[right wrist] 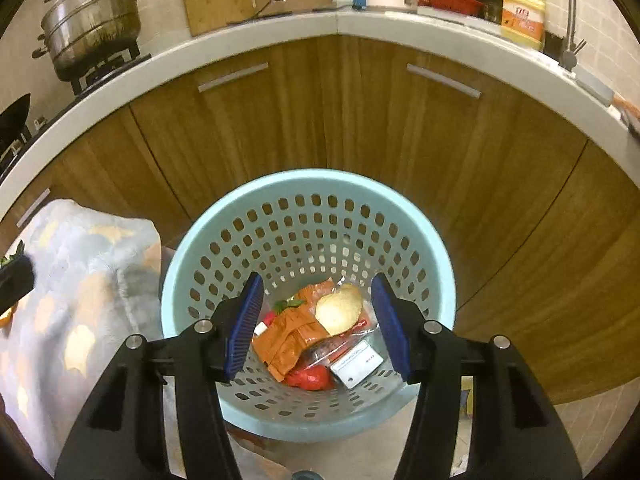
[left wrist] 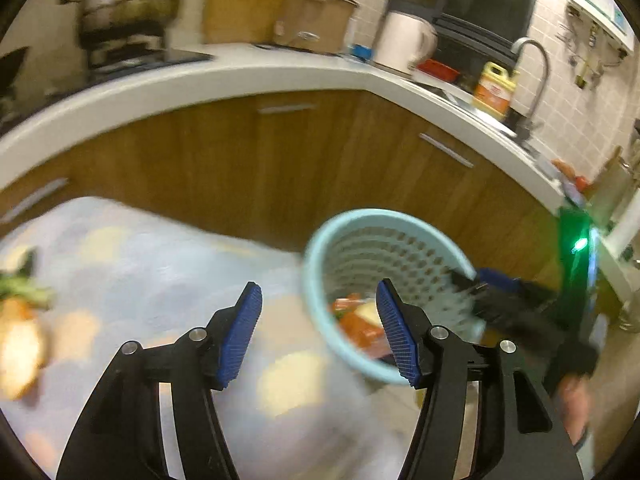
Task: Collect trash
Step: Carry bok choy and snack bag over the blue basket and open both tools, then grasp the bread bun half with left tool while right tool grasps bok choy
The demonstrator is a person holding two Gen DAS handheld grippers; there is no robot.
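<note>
We hold both tools over the kitchen floor, and the light blue basket (right wrist: pixel 308 300) is our landmark. The right gripper (right wrist: pixel 316 328) hangs directly above the basket, its jaws spread apart with nothing between them; under it, on the bottom of the basket, we see the collected trash: an orange wrapper (right wrist: pixel 286 338), a pale round piece of bread (right wrist: pixel 339 312), something red (right wrist: pixel 308 378) and a small white card (right wrist: pixel 356 362). The left gripper (left wrist: pixel 320 336) is to the left of the basket, above the pale blanket (left wrist: pixel 152 272), and its jaws are also apart and empty. The trash that is not yet collected lies on this blanket, on the side far from the basket: a pale and orange piece (left wrist: pixel 18 352) with some green leaves (left wrist: pixel 24 286) just beside it, both blurred, so we cannot say what exactly they are. From the left gripper they lie to the left and a little nearer to us, well apart from it. We judge that the left hand is the nearer one to them, because the right hand is over the basket. The pale piece looks longer from near to far, so the jaws probably must close across its short side.
</note>
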